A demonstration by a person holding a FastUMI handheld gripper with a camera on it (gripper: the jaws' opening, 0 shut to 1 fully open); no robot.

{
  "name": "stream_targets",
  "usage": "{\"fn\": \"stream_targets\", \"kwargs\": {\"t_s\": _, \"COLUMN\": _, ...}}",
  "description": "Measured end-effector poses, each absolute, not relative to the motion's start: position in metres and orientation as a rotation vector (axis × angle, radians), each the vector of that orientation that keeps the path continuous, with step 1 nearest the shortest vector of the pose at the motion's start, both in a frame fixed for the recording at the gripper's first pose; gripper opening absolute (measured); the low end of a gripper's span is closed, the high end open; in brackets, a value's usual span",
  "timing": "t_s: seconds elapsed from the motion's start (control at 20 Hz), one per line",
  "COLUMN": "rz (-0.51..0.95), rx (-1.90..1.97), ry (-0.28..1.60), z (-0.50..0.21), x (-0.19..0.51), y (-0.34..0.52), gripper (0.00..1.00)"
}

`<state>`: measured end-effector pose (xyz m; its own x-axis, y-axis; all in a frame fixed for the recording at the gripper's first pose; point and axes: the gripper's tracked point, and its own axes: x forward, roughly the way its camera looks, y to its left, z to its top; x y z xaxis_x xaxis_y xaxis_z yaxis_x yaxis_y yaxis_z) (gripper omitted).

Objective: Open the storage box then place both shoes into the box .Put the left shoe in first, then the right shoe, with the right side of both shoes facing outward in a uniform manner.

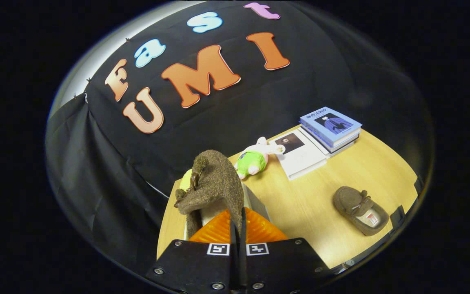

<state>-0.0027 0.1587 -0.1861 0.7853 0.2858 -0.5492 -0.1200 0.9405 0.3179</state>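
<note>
Gripper: gripper (238,239) fingers pressed close together, pinching the edge of a brown suede moccasin shoe (212,185) between them
Held shoe: lifted off the table, hanging toe-up just ahead of the fingers, its small lace bow on the left side
Storage box: white box (255,202) directly beneath the held shoe, only its pale wall visible to the right of the shoe; whether it stands open I cannot tell
Second shoe: matching brown suede moccasin (360,210) lying flat on the light wooden table (312,204), well to the right of the gripper, opening up, label visible inside
Soft toy: white and green plush animal (255,159) lying on the table, far side, just beyond the held shoe
Books: white book with a dark portrait cover (300,155) right of the toy; a stack with a blue-covered book (331,128) on top touching it, further right
Backdrop: black cloth wall (108,183) behind and left of the table
</note>
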Motion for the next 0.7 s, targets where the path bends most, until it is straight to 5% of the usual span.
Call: {"fn": "stream_targets", "kwargs": {"t_s": 0.7, "rz": 0.282, "rx": 0.153, "ry": 0.845, "z": -0.3, "x": -0.011, "y": 0.252, "gripper": 0.01}}
